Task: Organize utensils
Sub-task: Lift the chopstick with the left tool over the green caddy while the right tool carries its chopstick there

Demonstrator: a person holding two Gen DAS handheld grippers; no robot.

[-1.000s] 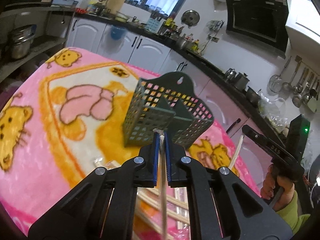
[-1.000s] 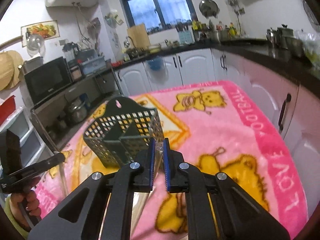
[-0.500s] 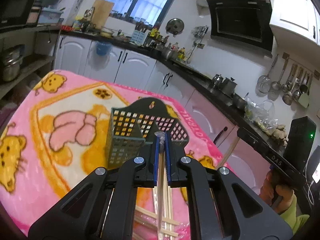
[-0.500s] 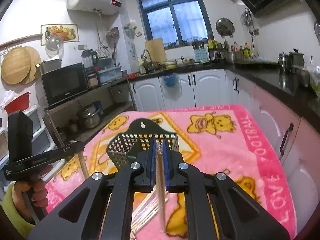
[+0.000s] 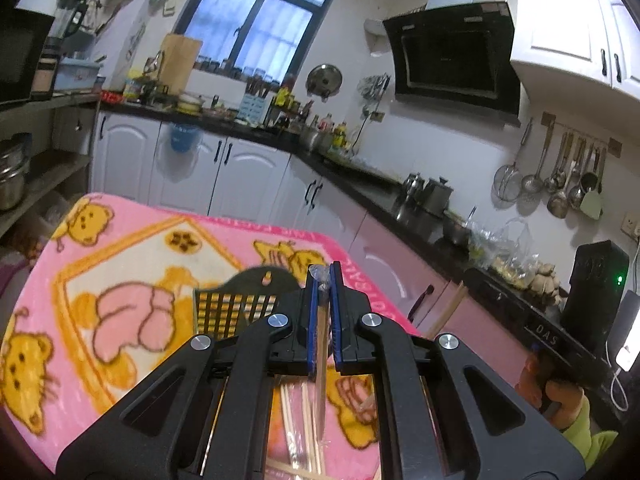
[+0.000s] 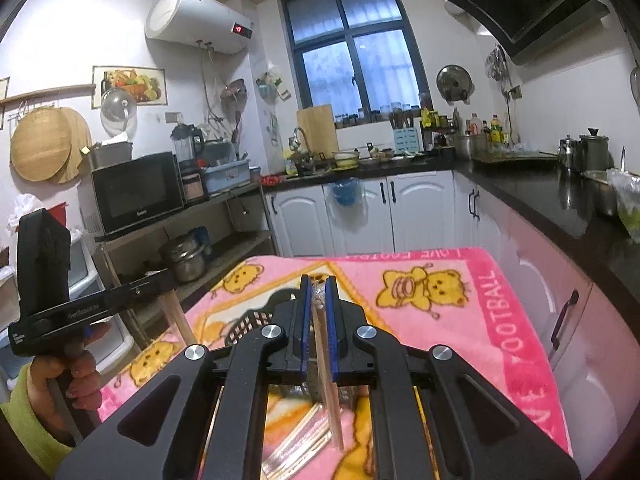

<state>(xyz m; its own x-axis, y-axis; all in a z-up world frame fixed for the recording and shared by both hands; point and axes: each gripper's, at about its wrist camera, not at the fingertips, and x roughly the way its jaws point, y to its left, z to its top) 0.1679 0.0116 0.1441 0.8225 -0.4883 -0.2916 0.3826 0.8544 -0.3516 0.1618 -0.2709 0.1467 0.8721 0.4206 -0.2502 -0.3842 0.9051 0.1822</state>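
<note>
Left wrist view hides most of the dark green utensil basket (image 5: pixel 234 306) behind your left gripper (image 5: pixel 324 316); only its mesh wall and hanging tab show at about 10 o'clock from the jaws. The right wrist view shows still less of the basket (image 6: pixel 250 322), just a slice at 9 o'clock of your right gripper (image 6: pixel 318 320). The clear packets of chopsticks (image 5: pixel 302 412) lying below are blurred and cut off by the gripper frames.

Everything sits on a counter covered by a pink bear-print blanket (image 5: pixel 132 280), with white cabinets (image 6: pixel 416 216), a dark window (image 6: pixel 352 56) and a black range hood (image 5: pixel 452 60) around the kitchen.

Your left jaws are clamped on a wrapped chopstick (image 5: pixel 320 364) that hangs down toward 6 o'clock. Your right jaws are pressed together on another wrapped chopstick (image 6: pixel 328 376), also hanging toward 6 o'clock. Both grippers are raised above the blanket, pointing slightly downward. Your left hand (image 6: pixel 76 376), in a yellow-green sleeve (image 6: pixel 24 420), grips its handle at 8 o'clock in the right view.
</note>
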